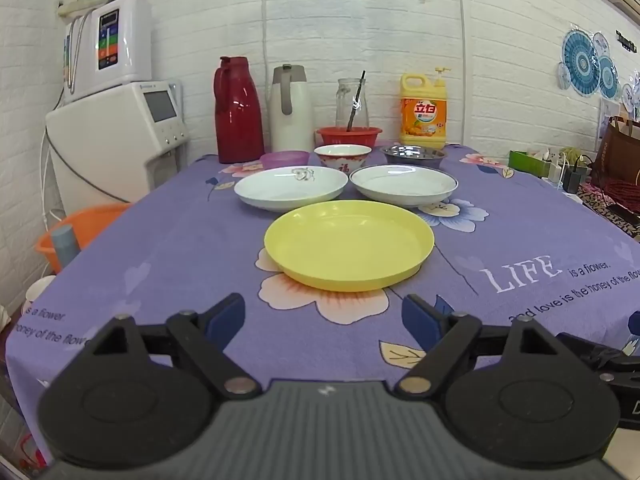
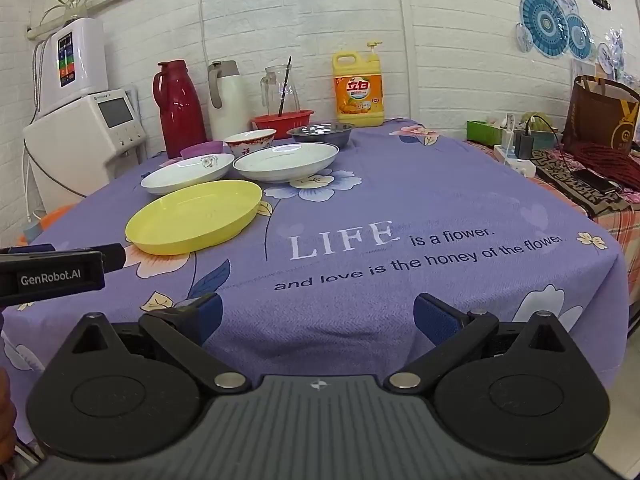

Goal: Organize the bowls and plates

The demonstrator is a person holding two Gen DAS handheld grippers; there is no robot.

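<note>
Both tools are spread wide and hold nothing. The left tool [image 1: 324, 316] hangs low over the near part of the table [image 1: 160, 248], squarely facing the yellow plate [image 1: 349, 245], which lies just ahead of its fingertips. Beyond that plate, two white plates sit side by side: one with a small print [image 1: 291, 188] ahead and slightly left of the left tool, one with a blue rim [image 1: 404, 185] ahead and slightly right. Behind them stand a purple bowl [image 1: 285, 157], a red-patterned bowl [image 1: 343, 155] and a steel bowl [image 1: 413, 154], in a row near the far edge.

The right tool [image 2: 318, 314] is over bare cloth; from it, all the dishes lie ahead and to the left, well apart from it.

The likely step is a first grasp, and the yellow plate looks the natural pick for the left tool. To do it well, come in low and level, so that one finger slips under the near rim and the other closes on top; the rim is shallow, so a steep approach would probably push the plate away along the cloth. Lift only after a firm pinch. The plastic plate likely weighs little; the white plates probably need a deeper bite. Plates should stack together, and bowls nest apart from them.
</note>
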